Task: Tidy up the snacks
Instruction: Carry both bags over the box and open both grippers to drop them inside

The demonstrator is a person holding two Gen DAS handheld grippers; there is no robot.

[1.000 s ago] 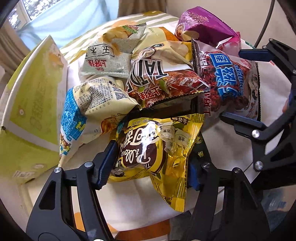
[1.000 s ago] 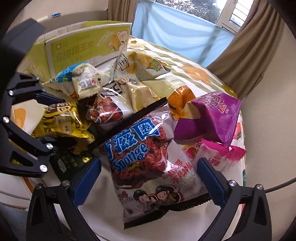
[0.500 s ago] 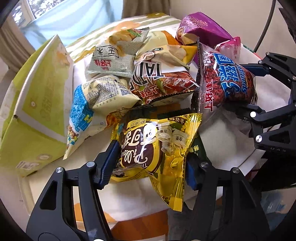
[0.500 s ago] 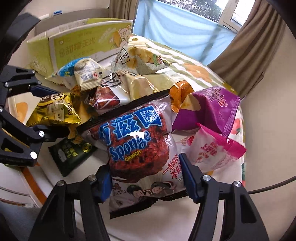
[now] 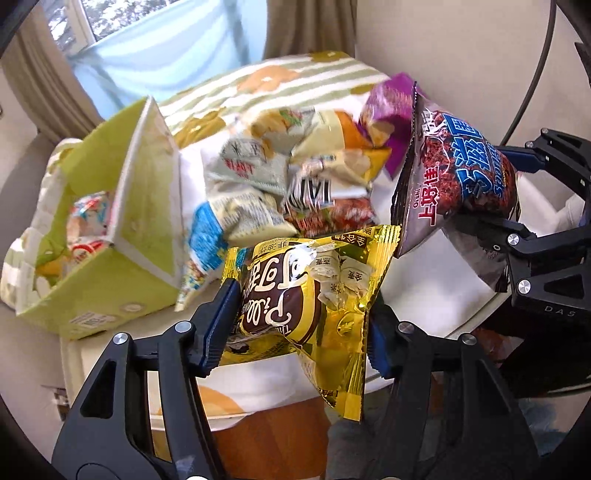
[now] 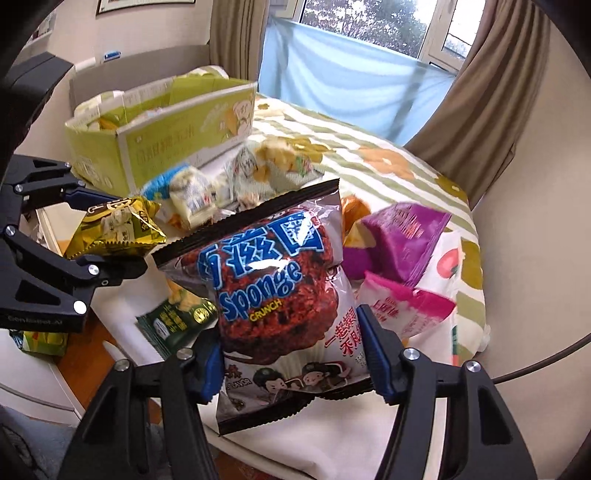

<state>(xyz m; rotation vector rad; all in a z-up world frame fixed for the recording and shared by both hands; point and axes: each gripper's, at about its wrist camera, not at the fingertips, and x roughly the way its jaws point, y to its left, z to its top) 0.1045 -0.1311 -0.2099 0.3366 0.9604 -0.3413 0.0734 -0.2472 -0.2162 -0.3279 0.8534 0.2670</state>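
Holding the gold snack bag [image 5: 295, 295] in my left gripper [image 5: 299, 325], jaws closing with both blue pads pressed on its sides, I see it lifted above the table edge, right of the green box [image 5: 110, 236]. My right gripper [image 6: 291, 365] is clamped on the Sponge Crunch bag [image 6: 273, 288], raised off the pile; purple bag [image 6: 402, 236] lies beyond

Scene lit brightly by daylight from the window [image 6: 369, 22]. Glare is seen on the gold packet [image 5: 306, 295]. Snacks below the window are smeared by motion blur; edges are bent and vignetted.
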